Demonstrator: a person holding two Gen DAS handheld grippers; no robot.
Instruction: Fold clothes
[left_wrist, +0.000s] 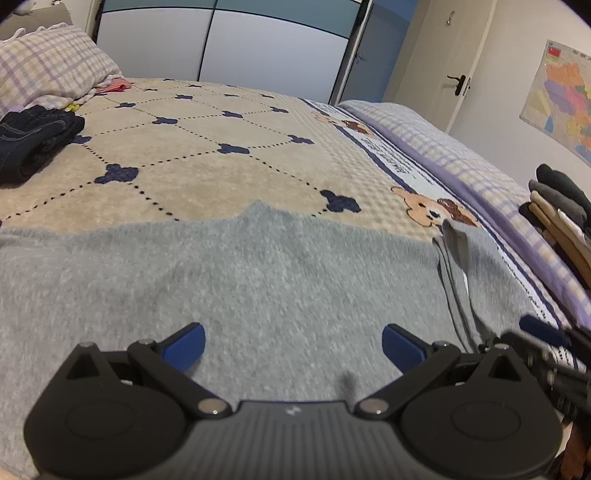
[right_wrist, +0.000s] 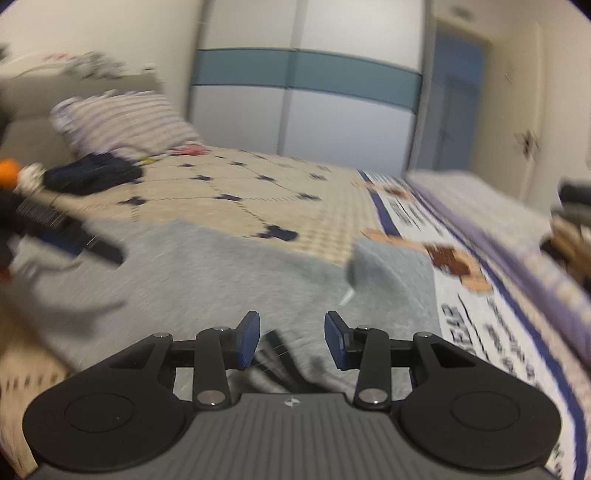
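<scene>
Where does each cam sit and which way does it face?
Left wrist: on the left gripper, jaws wide open, looking down across the grey garment toward the wardrobe; right gripper at the edge.
Right wrist: on the right gripper, jaws apart, nothing between, facing likewise; blurred.
Shared: garment, bedspread, pillow.

One grey garment (left_wrist: 258, 280) on the bed; one dark folded garment (left_wrist: 33, 140); one checked pillow (left_wrist: 48, 70); one side stack of folded clothes (left_wrist: 565, 221); two tools.

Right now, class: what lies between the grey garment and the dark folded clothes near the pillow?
Only bare patterned blanket separates grey garment from dark clothes, clearest in the left wrist view.
</scene>
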